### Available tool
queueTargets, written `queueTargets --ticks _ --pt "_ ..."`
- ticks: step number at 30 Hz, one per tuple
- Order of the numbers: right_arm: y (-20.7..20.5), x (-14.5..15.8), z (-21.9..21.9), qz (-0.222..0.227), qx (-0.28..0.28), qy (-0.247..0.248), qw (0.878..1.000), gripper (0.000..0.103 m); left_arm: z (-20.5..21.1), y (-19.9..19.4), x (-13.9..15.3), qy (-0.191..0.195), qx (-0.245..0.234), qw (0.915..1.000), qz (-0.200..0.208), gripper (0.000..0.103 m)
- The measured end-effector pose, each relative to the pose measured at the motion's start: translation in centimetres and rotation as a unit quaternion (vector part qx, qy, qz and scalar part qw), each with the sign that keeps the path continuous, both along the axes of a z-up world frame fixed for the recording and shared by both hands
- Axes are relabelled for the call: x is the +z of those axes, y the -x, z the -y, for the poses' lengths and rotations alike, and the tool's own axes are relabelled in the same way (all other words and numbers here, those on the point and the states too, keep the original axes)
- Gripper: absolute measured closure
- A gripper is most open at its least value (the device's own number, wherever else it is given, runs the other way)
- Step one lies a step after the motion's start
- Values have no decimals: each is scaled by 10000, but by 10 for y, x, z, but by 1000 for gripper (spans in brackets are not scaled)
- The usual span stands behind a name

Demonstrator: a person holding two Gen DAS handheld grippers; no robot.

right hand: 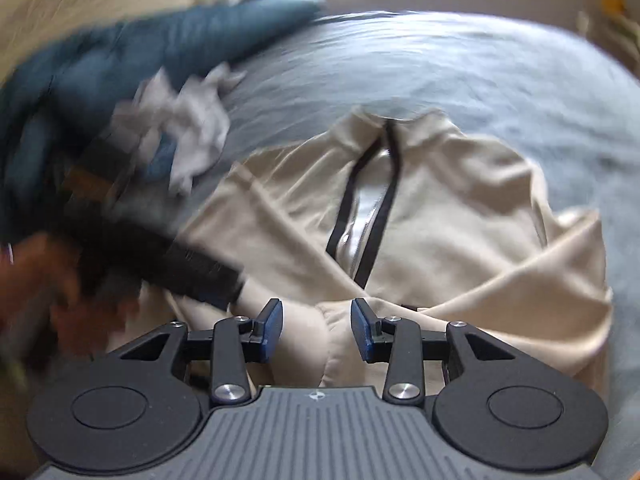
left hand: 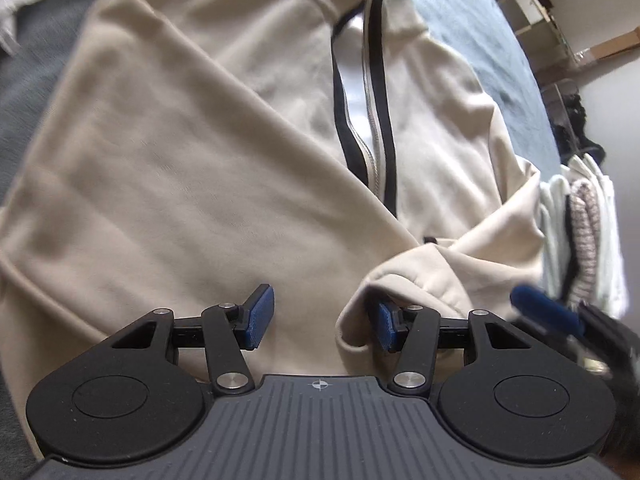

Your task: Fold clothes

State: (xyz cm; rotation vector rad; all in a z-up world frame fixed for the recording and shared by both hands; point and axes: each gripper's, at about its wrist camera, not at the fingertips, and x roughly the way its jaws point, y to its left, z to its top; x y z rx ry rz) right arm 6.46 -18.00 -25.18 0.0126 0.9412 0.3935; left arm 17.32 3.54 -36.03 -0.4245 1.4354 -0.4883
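A beige zip-neck sweatshirt (left hand: 200,152) lies front up on the blue-grey bedcover (left hand: 480,32), with a black-edged zipper (left hand: 376,92) at its neck. One sleeve is folded slantwise across the chest. The other sleeve's cuff (left hand: 412,280) is bunched at the near hem. My left gripper (left hand: 324,320) hovers open over the hem, its right pad against the cuff, nothing pinched. In the right wrist view the sweatshirt (right hand: 460,208) fills the middle. My right gripper (right hand: 317,330) stands open astride a fold of the cuff (right hand: 344,344), pads clear of it. The left gripper (right hand: 192,268) is a dark blur beside it.
A loose heap of teal and white clothes (right hand: 172,120) lies on the bed at the far left. A stack of folded white and striped items (left hand: 580,232) sits at the right. Shelving (left hand: 552,20) stands beyond the bed. A hand (right hand: 36,280) shows blurred at the left edge.
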Motion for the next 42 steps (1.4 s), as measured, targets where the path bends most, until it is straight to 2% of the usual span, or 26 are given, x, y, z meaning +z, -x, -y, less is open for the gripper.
queueTargets --ticks 2,4,6,9,11,15,18,22,23,25,29,31,34,35,39,42 --pt "-2 -4 -7 -11 51 150 9999 61 -1 -4 -9 101 -7 9993 -366 53" --pt "-10 -14 -6 -95 -252 274 9993 61 0 -4 -14 123 -122 9983 -563 53" --pt "-19 -25 5 -235 -708 111 9972 61 2 -2 -15 111 -309 9973 -660 54" --pt "-29 -43 21 -399 -1315 -4 9905 61 8 7 -14 -20 -735 9956 -575 55" --pt "-33 -54 30 -482 -1553 11 9867 61 13 16 -10 -172 -1070 9934 -370 57" --pt "-37 -73 46 -687 -1888 -33 9796 61 24 38 0 -559 -1825 9814 215 57" --pt "-37 -82 50 -761 -1924 -13 9784 61 34 60 8 -825 -2500 9621 708 57" --pt "-38 -86 46 -710 -1846 94 9802 61 41 97 21 -1263 -3364 9210 1506 56" --pt "-38 -86 46 -707 -1835 91 9804 61 41 106 24 -1387 -3494 9118 1652 56" --pt "-38 -87 47 -701 -1811 46 9809 61 37 124 34 -1573 -3558 8989 2015 56" --pt "-37 -87 50 -674 -1685 -27 9834 61 36 152 70 -1351 -3678 8701 2989 55" --pt "-38 -87 51 -680 -1599 -39 9848 61 43 155 79 -1225 -3692 8622 3245 54" --pt "-38 -88 53 -685 -1518 -87 9860 61 58 146 78 -913 -3811 8598 3273 53" --pt "-38 -88 53 -668 -1486 -97 9866 61 62 142 75 -876 -3891 8566 3275 54" --pt "-37 -89 53 -611 -1364 -97 9887 61 74 125 60 -964 -4186 8368 3393 54" --pt "-37 -89 53 -600 -1334 -113 9892 60 73 115 58 -892 -4286 8326 3394 54"
